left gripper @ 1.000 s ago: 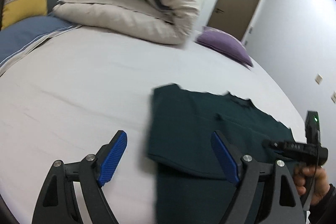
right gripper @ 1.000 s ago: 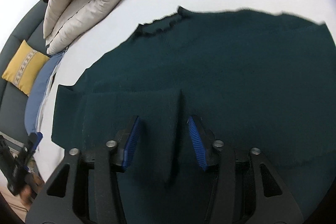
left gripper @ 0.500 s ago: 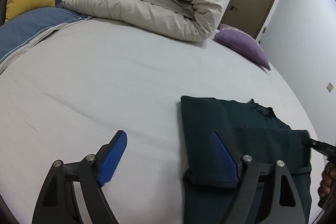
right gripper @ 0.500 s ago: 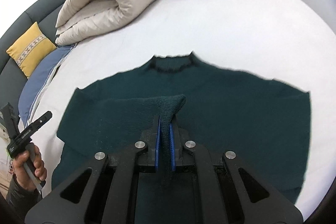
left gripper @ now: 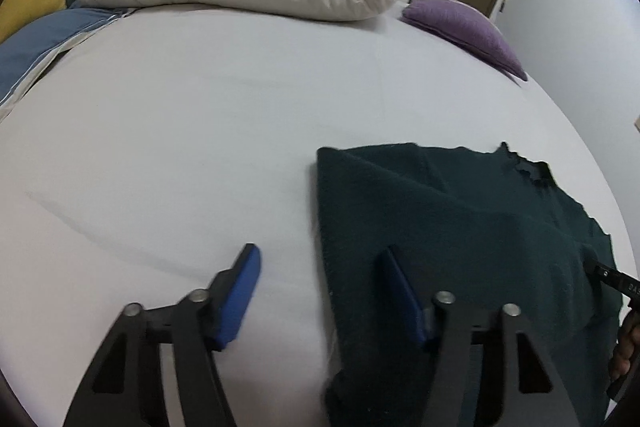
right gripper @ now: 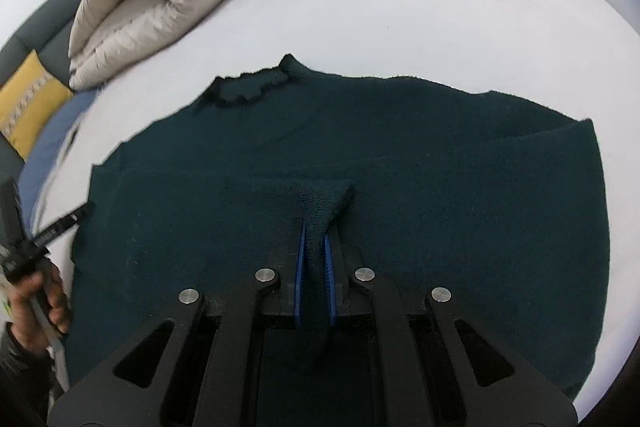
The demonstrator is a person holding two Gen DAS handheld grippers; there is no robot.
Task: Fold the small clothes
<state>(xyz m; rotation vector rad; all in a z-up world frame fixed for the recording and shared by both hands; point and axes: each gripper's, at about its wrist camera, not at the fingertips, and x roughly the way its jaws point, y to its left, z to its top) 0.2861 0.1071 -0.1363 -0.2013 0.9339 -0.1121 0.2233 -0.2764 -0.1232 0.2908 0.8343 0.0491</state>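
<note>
The right gripper (right gripper: 314,263) has its jaws clamped on the green sweater (right gripper: 400,155) on the bed (left gripper: 200,131); the left gripper (left gripper: 320,291) has been closing its jaws, still apart, astride the sweater's edge.

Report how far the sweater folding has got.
Done: one sleeve lies folded across the dark green sweater on the bed. In hand: the right gripper pinches that sleeve's end; the left gripper, jaws closing, straddles the side edge. Left: other sleeve and body folds.
</note>
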